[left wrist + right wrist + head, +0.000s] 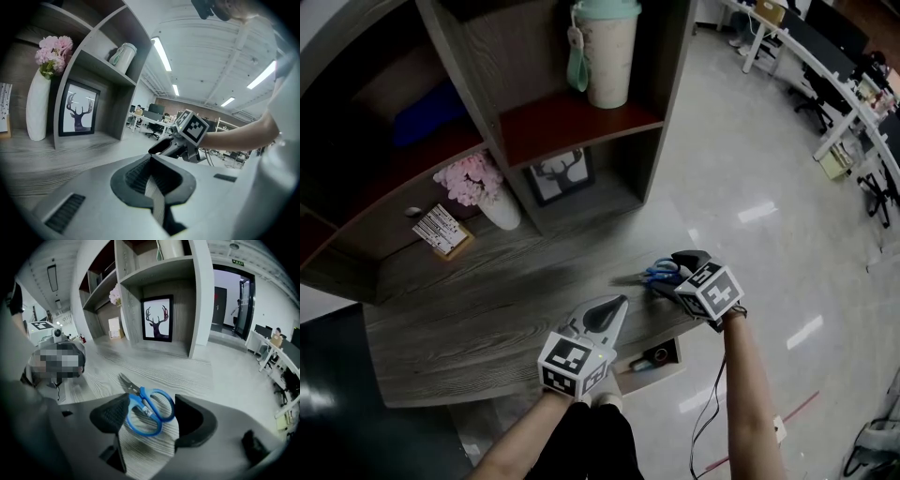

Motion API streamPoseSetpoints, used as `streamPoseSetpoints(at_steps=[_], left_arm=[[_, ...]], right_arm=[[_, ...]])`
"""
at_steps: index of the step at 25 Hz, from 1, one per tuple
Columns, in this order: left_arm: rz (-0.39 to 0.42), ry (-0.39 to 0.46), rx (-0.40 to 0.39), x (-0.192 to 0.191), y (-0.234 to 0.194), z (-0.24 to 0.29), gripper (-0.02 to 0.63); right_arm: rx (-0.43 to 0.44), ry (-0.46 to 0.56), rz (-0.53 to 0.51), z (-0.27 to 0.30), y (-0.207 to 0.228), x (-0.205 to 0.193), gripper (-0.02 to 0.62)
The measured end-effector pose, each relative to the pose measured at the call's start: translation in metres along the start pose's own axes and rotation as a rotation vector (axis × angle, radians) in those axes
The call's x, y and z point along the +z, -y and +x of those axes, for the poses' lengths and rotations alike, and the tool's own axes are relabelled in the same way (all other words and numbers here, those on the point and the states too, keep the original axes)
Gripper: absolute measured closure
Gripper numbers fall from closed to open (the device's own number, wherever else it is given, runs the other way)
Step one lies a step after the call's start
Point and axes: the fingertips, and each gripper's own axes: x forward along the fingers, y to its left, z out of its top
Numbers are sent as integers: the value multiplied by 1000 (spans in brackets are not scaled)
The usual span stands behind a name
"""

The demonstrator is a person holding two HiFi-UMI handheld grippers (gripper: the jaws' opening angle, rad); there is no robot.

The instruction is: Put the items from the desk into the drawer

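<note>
Blue-handled scissors (147, 408) lie near the right end of the wooden desk (487, 309), blades pointing away from me. My right gripper (151, 405) comes down on them at a steep angle, and its pads press on the two handle loops. In the head view the scissors (661, 274) show just left of the right gripper (675, 272). My left gripper (619, 302) hovers over the desk's front edge, fingertips together and nothing held; in its own view the left gripper (151, 159) frames only a thin strip of desk. Below the desk edge, an open drawer (670, 373) holds small items.
A shelf unit stands at the back of the desk with a white vase of pink flowers (483, 192), a framed deer picture (561, 176), a small card stand (442, 230) and a tall cup (605, 52) higher up. Office floor and desks lie to the right.
</note>
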Motion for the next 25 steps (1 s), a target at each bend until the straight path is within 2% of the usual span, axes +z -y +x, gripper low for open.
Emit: streamPoseSetpoints(at_steps=[12, 14, 15, 16, 19, 25], left_arm=[[10, -15, -17, -5, 24, -24, 597], [8, -20, -20, -8, 28, -30, 597], [6, -22, -21, -9, 31, -33, 597], [4, -23, -24, -10, 34, -36, 597], [7, -33, -33, -17, 43, -43, 597], [13, -58, -38, -33, 55, -55, 597]], right_arm=[[-12, 61, 33, -33, -35, -3, 284], [-46, 77, 39, -41, -38, -5, 287], [-84, 94, 58, -46, -36, -5, 332], [-125, 114, 90, -52, -32, -6, 560], [-184, 121, 136, -58, -34, -18, 564], [-146, 84, 108, -52, -64, -45, 565]])
